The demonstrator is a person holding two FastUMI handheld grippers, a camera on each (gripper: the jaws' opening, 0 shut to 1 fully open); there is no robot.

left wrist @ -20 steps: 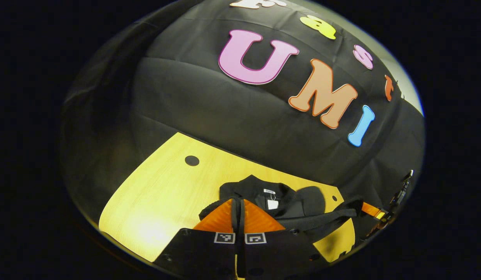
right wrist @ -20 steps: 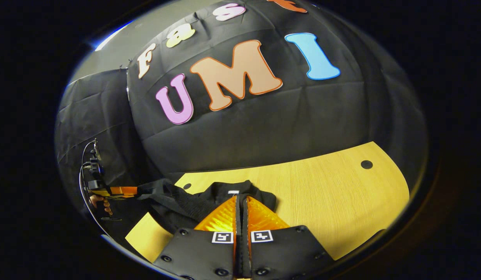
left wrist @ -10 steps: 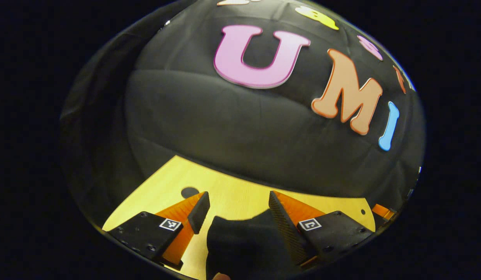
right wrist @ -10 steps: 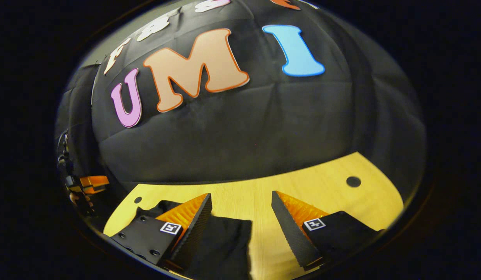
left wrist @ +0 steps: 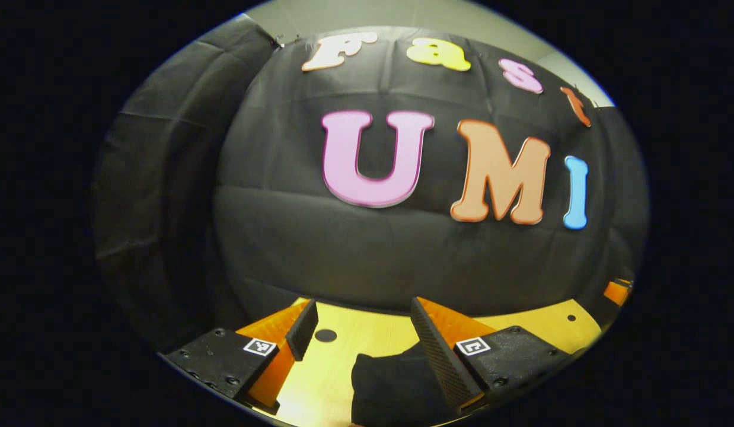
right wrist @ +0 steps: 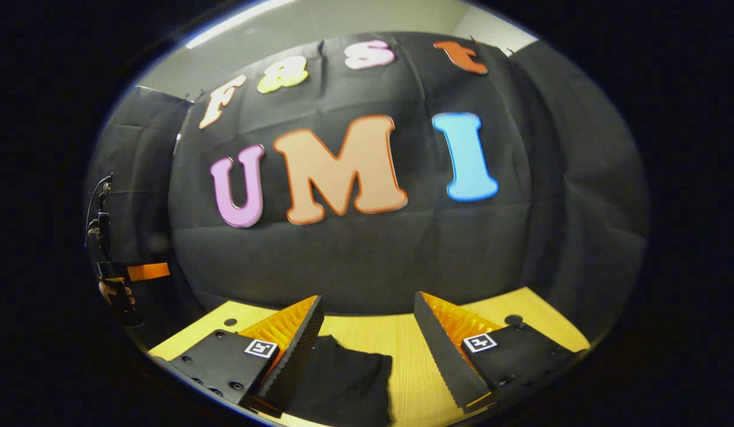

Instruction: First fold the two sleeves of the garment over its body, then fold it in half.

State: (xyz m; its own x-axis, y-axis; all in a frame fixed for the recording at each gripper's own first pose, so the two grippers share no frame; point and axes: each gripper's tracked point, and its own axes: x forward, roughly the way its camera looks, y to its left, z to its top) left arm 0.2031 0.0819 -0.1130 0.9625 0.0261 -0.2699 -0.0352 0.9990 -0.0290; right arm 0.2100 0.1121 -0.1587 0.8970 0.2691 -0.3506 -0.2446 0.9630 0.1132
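1. The left gripper (left wrist: 358,329) is held above the table (left wrist: 373,329) with its fingers spread wide and nothing between them.
2. The right gripper (right wrist: 367,323) likewise hangs with its fingers spread apart, gripping nothing, pointed level toward the booth wall.
3. In the right gripper view, a hand (right wrist: 113,292) at the far left holds the left gripper.
4. The black garment (right wrist: 343,379) lies on the wooden table, below and near both grippers, touched by neither.
5. No readable label shows on the garment.
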